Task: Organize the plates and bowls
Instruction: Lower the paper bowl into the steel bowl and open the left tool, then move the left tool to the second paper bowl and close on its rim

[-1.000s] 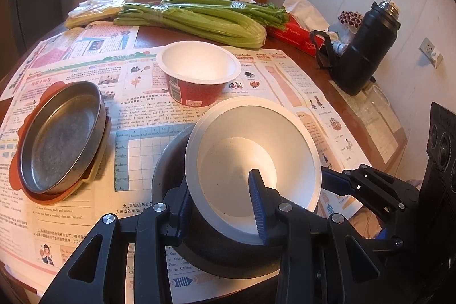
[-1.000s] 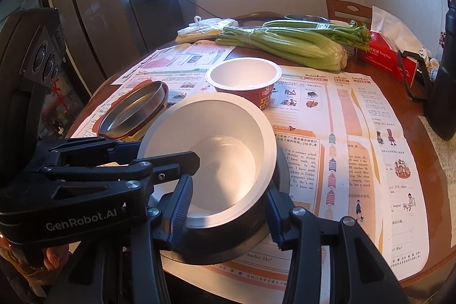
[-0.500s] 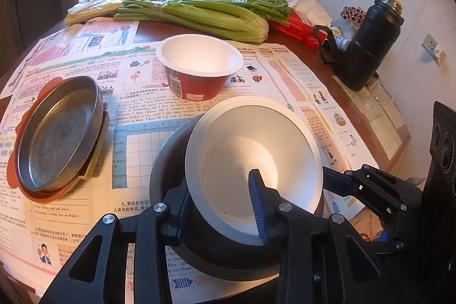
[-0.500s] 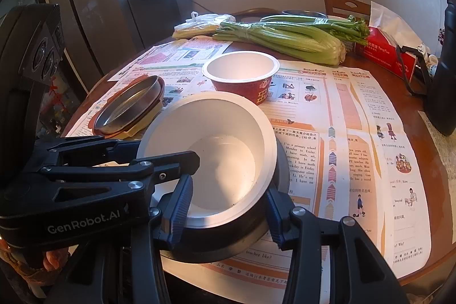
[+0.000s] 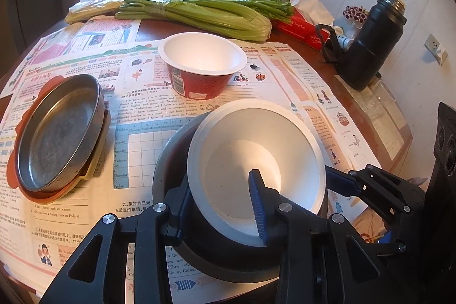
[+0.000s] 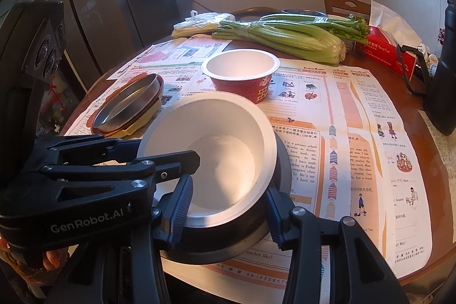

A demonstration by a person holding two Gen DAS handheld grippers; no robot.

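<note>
White bowl (image 5: 256, 161), lower centre, nested in dark bowl (image 6: 282, 170). L gripper (image 5: 222, 207) clamps white rim; R gripper (image 6: 228, 207) straddles dark bowl, contact unclear. Seat level, then release.

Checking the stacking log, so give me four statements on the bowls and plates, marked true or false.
1. The white bowl sits inside the dark bowl. True.
2. The red cup lies tipped on its side. False: it stands upright, open and empty.
3. The left gripper has one of its jaws inside the white bowl. True.
4. The metal plate rests directly on the newspaper. False: it lies on an orange plate.
</note>
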